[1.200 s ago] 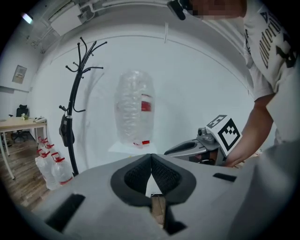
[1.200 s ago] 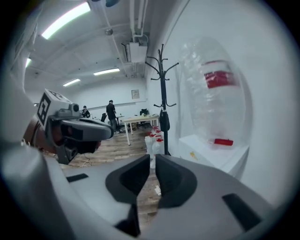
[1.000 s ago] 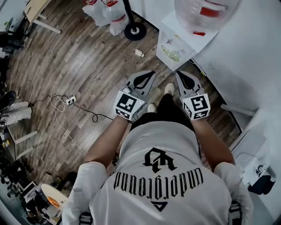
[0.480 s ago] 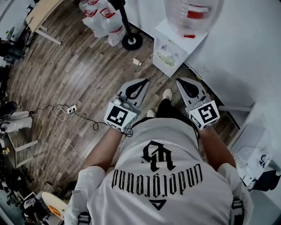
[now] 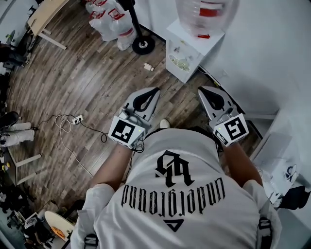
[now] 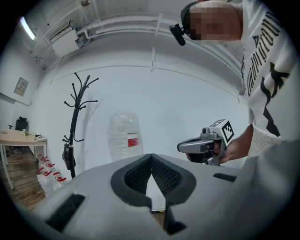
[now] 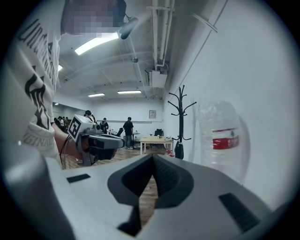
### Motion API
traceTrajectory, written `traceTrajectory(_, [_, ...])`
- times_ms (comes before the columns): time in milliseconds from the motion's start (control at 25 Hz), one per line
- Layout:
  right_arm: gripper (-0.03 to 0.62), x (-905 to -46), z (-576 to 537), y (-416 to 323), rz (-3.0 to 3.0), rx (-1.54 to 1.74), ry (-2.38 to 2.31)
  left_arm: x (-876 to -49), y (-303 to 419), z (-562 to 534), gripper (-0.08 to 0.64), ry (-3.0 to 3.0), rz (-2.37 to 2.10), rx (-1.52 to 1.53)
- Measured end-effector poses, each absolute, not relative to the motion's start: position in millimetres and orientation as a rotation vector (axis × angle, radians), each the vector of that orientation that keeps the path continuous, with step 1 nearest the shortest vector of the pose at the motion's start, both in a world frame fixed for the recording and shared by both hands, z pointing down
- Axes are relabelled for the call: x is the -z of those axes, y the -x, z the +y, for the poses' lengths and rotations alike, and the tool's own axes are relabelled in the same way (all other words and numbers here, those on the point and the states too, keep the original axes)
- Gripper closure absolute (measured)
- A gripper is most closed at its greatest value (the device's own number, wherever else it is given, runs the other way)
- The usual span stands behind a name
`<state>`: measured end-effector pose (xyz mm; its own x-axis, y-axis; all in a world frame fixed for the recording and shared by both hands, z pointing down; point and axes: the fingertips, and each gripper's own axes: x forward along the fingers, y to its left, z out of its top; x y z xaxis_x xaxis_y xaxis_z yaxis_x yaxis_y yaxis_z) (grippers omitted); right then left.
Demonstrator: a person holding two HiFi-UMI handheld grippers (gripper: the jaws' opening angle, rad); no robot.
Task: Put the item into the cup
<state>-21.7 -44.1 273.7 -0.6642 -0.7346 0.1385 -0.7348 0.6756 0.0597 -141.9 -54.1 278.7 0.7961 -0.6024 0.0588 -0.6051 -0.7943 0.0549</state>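
A room with a wooden plank floor and a white wall on the right; against that wall stands a white water dispenser with a big clear bottle upside down on top, red label showing; just left of it is the round black foot of a coat stand, and beyond that packs of bottles on the floor; a pale desk sits in the far left corner, and a power strip with a looped cable lies on the boards to the left. The person, in a white printed T-shirt, stands facing the dispenser with both arms out in front, roughly level; the left gripper and the right gripper are well apart and side by side, each marker cube nearest the body. In the left gripper view the jaws meet at the tips with nothing between them, only the wall and bottle beyond; in the right gripper view the jaws are likewise closed tip to tip and empty, the coat stand and bottle ahead. Where the cup and the item are I cannot tell; no view shows them.
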Motion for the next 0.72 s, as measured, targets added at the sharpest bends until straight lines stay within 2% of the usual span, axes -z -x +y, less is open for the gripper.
traceTrajectory(720, [0.586, -256, 51, -92, -2.827, 0.014, -1.085, -260, 34, 35, 0.552, -2.890, -1.132, 0.023])
